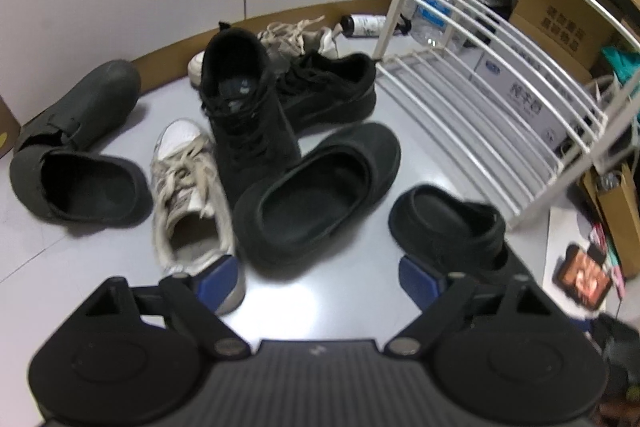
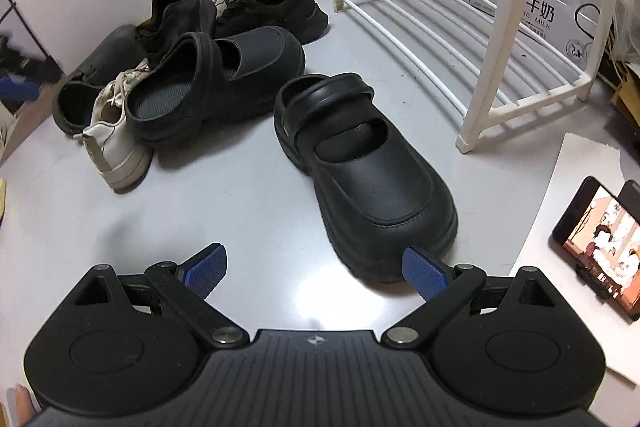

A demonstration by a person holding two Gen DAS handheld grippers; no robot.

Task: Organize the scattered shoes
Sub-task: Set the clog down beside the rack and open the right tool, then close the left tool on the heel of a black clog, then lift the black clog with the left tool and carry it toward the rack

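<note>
Several shoes lie scattered on the grey floor. In the left wrist view a black clog point(image 1: 320, 187) lies in the middle, a second black clog point(image 1: 448, 227) to its right, a white sneaker point(image 1: 188, 195) to its left, dark grey clogs point(image 1: 76, 147) far left, black lace-up sneakers point(image 1: 248, 107) behind. My left gripper point(image 1: 320, 279) is open and empty above the floor before them. In the right wrist view a black clog point(image 2: 368, 171) lies toe toward me. My right gripper point(image 2: 316, 269) is open and empty, its right finger next to the clog's toe.
A white slatted shoe rack point(image 1: 492, 99) stands at the right, also in the right wrist view point(image 2: 472, 39). A phone point(image 2: 600, 247) with a lit screen lies on white paper at the right. A bottle point(image 1: 364, 25) and cardboard boxes point(image 1: 560, 11) sit by the wall.
</note>
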